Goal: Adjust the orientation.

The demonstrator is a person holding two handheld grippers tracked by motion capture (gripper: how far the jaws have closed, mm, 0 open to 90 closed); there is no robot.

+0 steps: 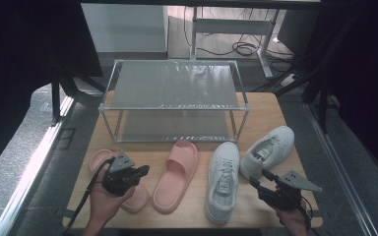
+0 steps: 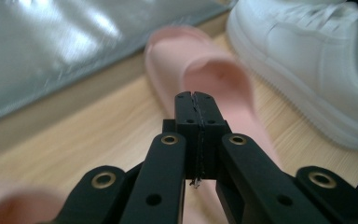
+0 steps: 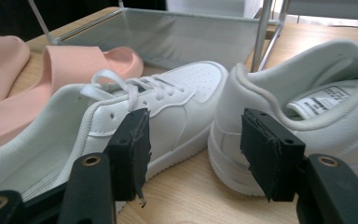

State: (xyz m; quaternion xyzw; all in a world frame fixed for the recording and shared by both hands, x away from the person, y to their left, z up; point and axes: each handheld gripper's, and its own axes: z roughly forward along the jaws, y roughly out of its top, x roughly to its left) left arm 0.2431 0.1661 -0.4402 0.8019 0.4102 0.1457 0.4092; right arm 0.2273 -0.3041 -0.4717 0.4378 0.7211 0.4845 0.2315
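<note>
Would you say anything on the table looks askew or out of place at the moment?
Mildly. The right-hand white sneaker lies at an angle to its mate, toe pointing away to the right. The left pink slide sits farther back than the other slide. The shoe rack holds no shoes. Nothing looks damaged.

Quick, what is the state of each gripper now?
Left gripper: shut, holding nothing, above the pink slides.
Right gripper: open, holding nothing, near the white sneakers.
</note>
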